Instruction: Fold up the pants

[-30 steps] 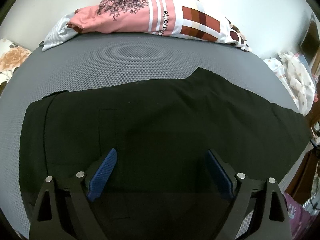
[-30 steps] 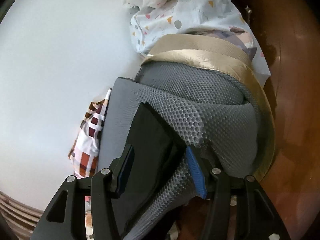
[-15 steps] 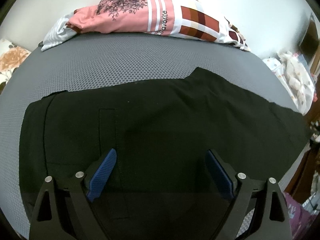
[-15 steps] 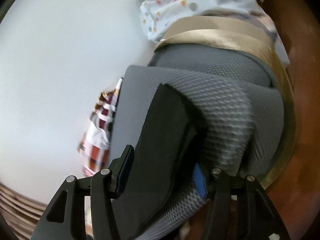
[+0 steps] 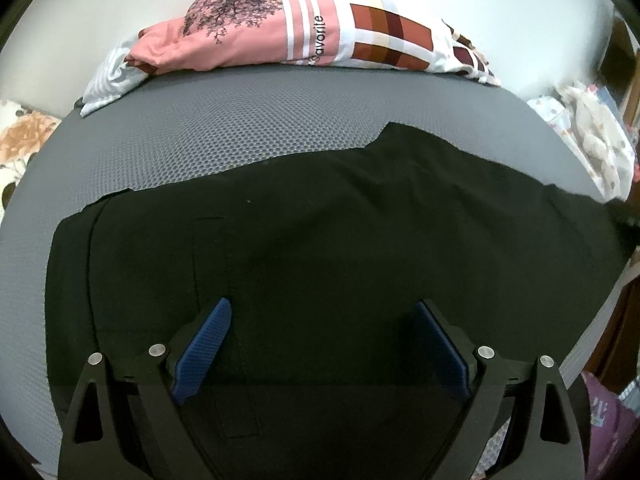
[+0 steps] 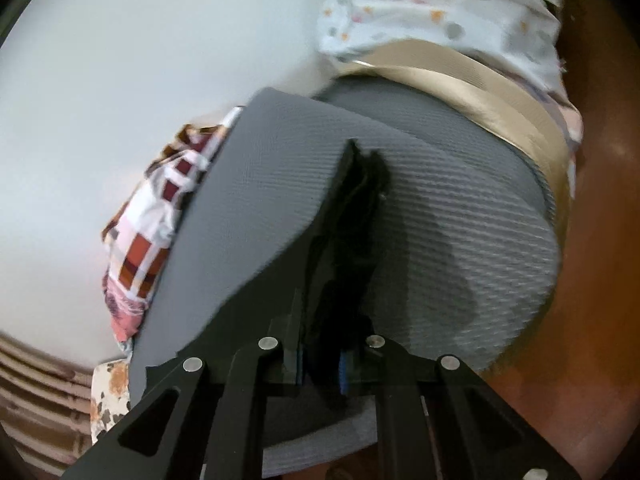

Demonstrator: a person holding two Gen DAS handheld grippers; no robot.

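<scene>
since a second ago, closed on the leg end of the black fabric pants [image 6: 352, 216]: right tool [image 6: 320, 364], formerly spread with the cloth lying between its blue pads, now pressed together with the dark fabric pinched between them and bunched into a raised, upright ridge above the grey honeycomb-mesh mattress [image 6: 460, 240]. blurred in the right wrist view. left tool [image 5: 320, 344] unchanged since then, blue pads [image 5: 204, 344] spread wide apart, hovering low over the waist part of the pants [image 5: 320, 248], nothing between the pads but flat cloth below; contact with the cloth impossible to tell.

pants spread lengthwise across the near half of the mattress [image 5: 240, 136] in the left wrist view, waist at the left, leg running off to the right edge, a few soft creases near the far hem line, right end now lifted slightly against the pale bundle behind it.

along the far edge of the mattress, against the white wall [image 5: 120, 0]: crumpled pink, white and brown checked blanket [image 5: 304, 32] with a tree print and lettering. beyond the right end of the bed, white cloth heap with small coloured spots [image 6: 440, 12], resting above a shiny beige satin band [image 6: 480, 84] that wraps the mattress end. reddish-brown wooden floor [image 6: 600, 240] below. floral patterned cloth [image 5: 24, 140] just off the left corner of the bed.
</scene>
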